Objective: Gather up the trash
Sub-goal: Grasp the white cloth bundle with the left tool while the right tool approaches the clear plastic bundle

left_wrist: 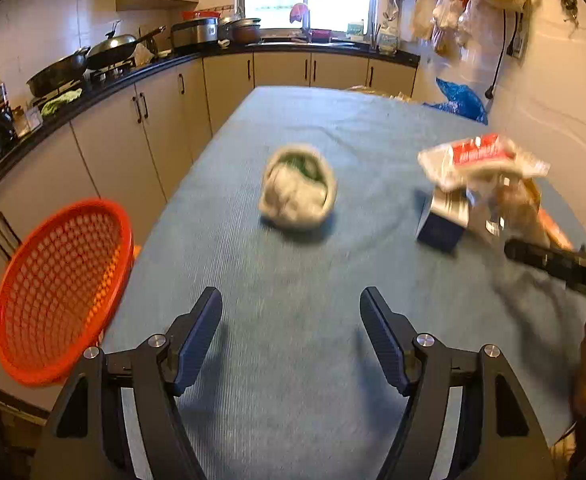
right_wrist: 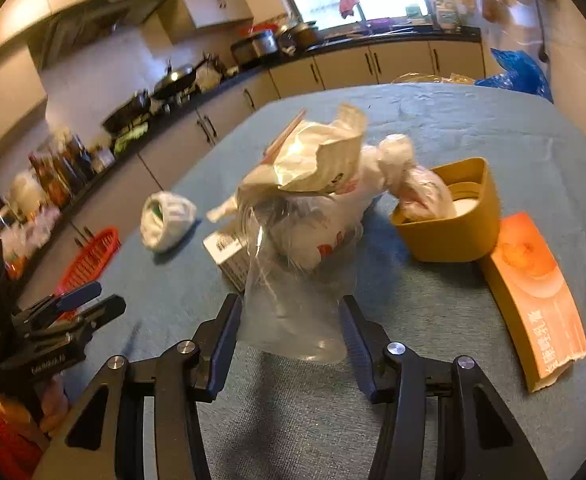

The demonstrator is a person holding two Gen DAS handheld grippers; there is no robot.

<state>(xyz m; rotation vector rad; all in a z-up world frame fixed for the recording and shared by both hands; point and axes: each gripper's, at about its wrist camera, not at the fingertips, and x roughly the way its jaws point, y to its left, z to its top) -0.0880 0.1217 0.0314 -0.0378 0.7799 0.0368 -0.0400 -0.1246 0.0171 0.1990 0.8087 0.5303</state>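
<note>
A clear plastic cup [right_wrist: 293,332] stuffed with crumpled wrappers [right_wrist: 317,160] stands on the blue-clothed table [right_wrist: 433,128]. My right gripper [right_wrist: 290,300] has a pad touching each side of the cup near its base. In the left wrist view the same stuffed cup [left_wrist: 485,168] appears at the right, with the right gripper's arm [left_wrist: 553,264] below it. A crumpled white wad [left_wrist: 297,188] lies mid-table, ahead of my left gripper [left_wrist: 291,294], which is open and holds nothing. A red mesh basket [left_wrist: 61,288] sits at the table's left edge.
A yellow tub [right_wrist: 453,236] holding a knotted plastic bag and an orange box [right_wrist: 533,292] lie right of the cup. A small white-and-blue carton [right_wrist: 229,252] sits behind it. Kitchen cabinets and a counter with pans run along the left; a blue bag [left_wrist: 461,100] is at the far right.
</note>
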